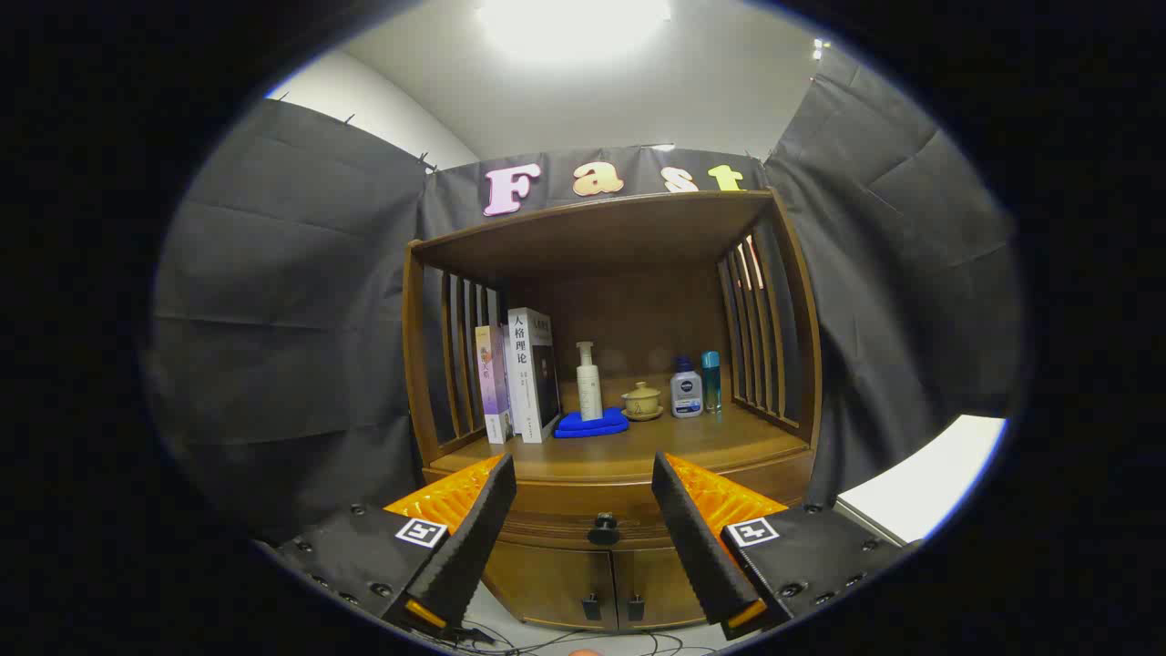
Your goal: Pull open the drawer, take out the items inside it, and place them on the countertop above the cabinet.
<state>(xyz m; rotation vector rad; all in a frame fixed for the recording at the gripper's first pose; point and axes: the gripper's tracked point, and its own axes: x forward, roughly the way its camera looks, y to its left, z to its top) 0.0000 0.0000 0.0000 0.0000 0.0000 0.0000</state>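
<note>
While the gripper (583,510) hangs in front of the wooden cabinet (615,401), we note its two fingers spread wide apart and grasping nothing. Between the fingers, a little beyond them, sits the dark round knob (603,527) of the drawer (583,508); the drawer front lies flush with the cabinet, closed, so we cannot see what is inside. Neither finger touches the knob.

Below the drawer we see two cabinet doors (597,583), each with a small dark handle near the middle seam. Above the drawer runs the countertop (692,442), a slatted alcove with a roof over it. On it, at the left, stand upright books (521,374). Beside them a blue folded cloth (592,424) carries a white pump bottle (588,381). Further right are a small lidded cup on a saucer (642,401), a white and blue bottle (686,389) and a slim teal bottle (710,380). Loose cables (547,642) trail on the floor under the cabinet.
</note>
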